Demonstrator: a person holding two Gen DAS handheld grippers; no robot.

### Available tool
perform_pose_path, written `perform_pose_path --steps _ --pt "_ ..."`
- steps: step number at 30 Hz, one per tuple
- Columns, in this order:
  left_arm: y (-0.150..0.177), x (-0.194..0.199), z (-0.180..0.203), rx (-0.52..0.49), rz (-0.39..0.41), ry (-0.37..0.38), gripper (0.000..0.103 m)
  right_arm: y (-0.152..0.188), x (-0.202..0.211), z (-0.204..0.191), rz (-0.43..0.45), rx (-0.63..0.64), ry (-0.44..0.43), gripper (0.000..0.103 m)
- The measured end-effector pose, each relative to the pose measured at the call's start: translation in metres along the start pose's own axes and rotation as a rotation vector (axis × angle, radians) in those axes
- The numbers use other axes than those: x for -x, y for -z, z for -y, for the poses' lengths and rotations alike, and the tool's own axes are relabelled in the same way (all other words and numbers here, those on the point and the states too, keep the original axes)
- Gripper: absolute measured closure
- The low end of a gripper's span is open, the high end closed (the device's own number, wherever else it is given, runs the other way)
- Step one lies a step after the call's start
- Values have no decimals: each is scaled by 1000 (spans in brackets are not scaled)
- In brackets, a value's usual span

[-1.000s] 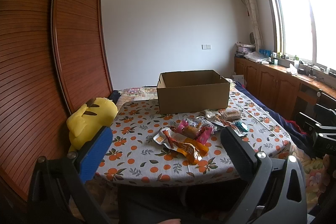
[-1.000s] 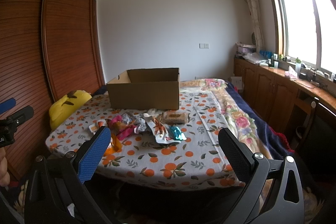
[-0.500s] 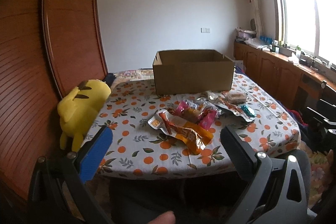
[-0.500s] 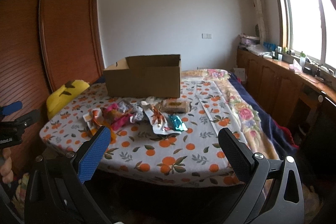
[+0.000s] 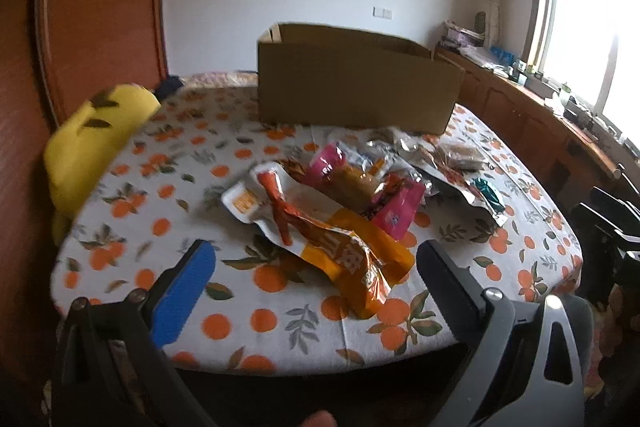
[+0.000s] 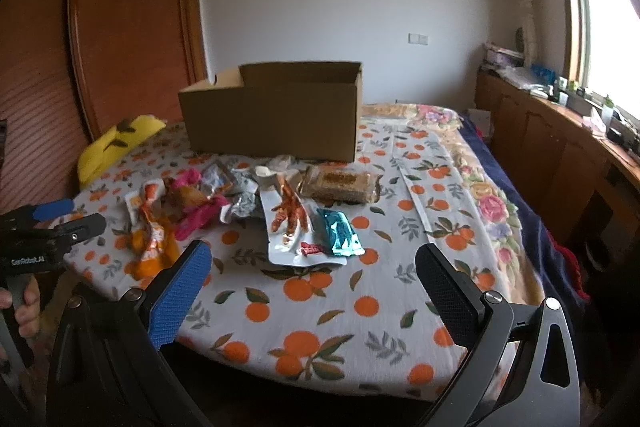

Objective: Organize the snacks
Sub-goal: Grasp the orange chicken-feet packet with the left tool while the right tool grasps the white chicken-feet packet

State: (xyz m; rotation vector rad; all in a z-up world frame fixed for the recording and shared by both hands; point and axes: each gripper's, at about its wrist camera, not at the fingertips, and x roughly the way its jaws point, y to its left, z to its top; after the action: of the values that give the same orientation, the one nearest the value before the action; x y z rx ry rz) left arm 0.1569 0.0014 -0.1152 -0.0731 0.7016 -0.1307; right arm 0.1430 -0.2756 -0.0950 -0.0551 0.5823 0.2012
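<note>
Jaws wide, yellow plush [image 5: 92, 143] beside cardboard box [image 5: 352, 87].

Snack packets [image 6: 256, 203] lie scattered flat: an orange-and-white pouch [image 5: 320, 235], pink wrappers [image 5: 396, 211], a silver pouch [image 6: 288, 227], a teal packet [image 6: 340, 235] and a clear-wrapped brown bar [image 6: 340, 183]. Just behind them an open cardboard box [image 6: 276, 115] stands upright.

Matt cardboard box [image 6: 276, 115]; glossy foil snack wrappers [image 6: 288, 227]; printed cloth tablecloth [image 6: 320, 307]; plush yellow toy [image 5: 92, 139].
</note>
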Motion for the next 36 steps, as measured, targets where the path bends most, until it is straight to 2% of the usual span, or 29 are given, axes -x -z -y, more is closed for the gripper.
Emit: perform_pose_path --steps 8,17,25,32,36 --pt "-7 -45 -7 60 -110 44 6 1 -37 3 -72 2 -53 0" --pt "-14 -88 -11 116 -226 30 6 10 -50 11 -111 -26 -69 0" --pt "-24 -104 -9 116 -229 25 6 13 -61 22 -134 -52 -69 0" --pt "-28 -96 -25 137 -178 42 41 -8 -79 11 -127 9 -130 0" --pt "-29 -93 -32 138 -183 53 44 -27 -96 5 -138 47 -188 1"
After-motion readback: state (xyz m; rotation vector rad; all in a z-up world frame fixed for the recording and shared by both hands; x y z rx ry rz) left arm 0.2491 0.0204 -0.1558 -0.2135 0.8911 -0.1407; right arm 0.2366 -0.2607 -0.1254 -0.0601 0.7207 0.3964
